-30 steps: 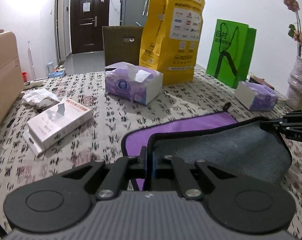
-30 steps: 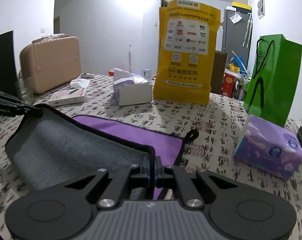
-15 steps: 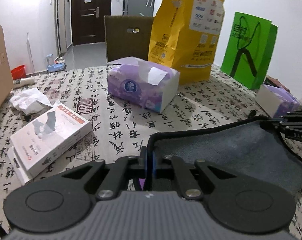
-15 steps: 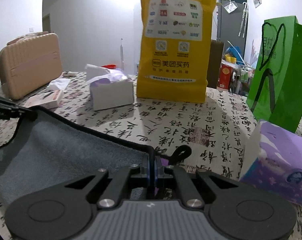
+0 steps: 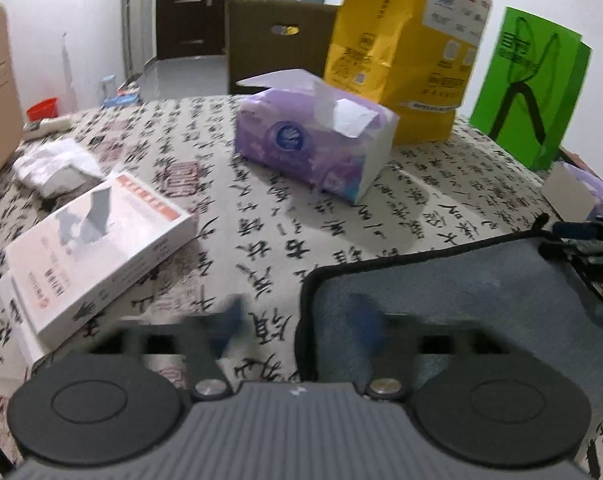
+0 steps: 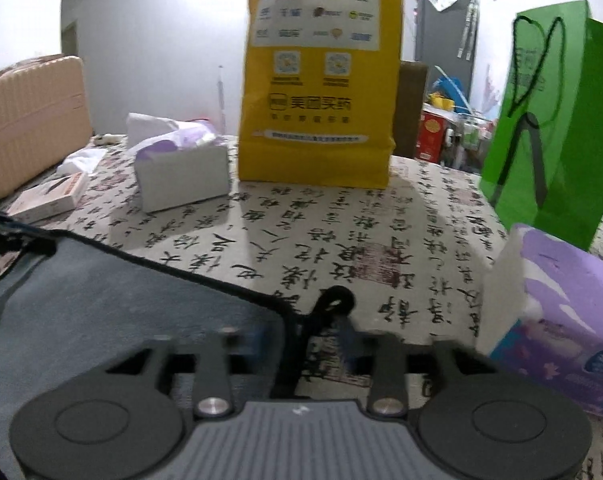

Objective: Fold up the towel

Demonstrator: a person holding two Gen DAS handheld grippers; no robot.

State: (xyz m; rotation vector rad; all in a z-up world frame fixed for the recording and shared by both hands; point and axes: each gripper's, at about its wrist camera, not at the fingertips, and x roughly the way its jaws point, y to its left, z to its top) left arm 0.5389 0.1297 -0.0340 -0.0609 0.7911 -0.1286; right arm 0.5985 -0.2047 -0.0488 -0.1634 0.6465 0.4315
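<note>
- Towel (image 5: 481,292) lies folded on the table (image 5: 285,216), grey side up.
- Left gripper (image 5: 297,320) and right gripper (image 6: 301,336): jaws apart, blurred, seemingly straddling towel corners.
- Tissue box (image 5: 315,148) holds tissues, one sticking out.

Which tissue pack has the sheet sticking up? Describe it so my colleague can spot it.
Find the tall yellow bag standing at the far side of the table. Just in front of it, to its left, lies a purple tissue pack. Unlike the other purple pack near the green bag, this one has a white sheet poking from its torn top.
</note>
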